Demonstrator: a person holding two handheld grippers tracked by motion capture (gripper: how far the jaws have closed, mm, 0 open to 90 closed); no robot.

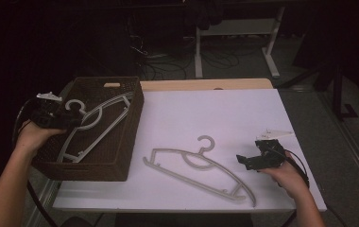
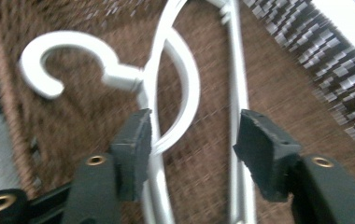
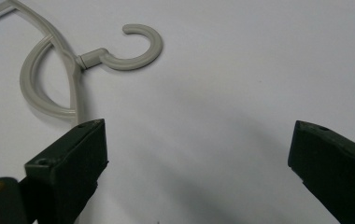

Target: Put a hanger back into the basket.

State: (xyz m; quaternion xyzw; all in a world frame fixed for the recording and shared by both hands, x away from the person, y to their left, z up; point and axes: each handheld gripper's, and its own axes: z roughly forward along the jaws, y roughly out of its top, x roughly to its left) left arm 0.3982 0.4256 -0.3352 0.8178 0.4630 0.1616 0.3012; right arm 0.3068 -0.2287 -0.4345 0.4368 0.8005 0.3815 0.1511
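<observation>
Brown woven basket (image 1: 121, 156), white hanger (image 1: 97, 124) inside

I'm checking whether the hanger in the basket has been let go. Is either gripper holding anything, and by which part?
Nothing is held. The left gripper stands open around the white hanger in the basket; the right gripper is open and empty.

Smooth plastic hanger (image 2: 166, 93), woven basket (image 2: 287, 116)

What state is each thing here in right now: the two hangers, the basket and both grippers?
Hanger in the basket: lying inside, released, not gripped.
Hanger on the table: lying flat, untouched.
Basket: upright at the table's left edge, holding one hanger.
Left gripper: jaws apart, over the basket's hanger.
Right gripper: jaws wide open, nothing between them.
Table: white top.
</observation>
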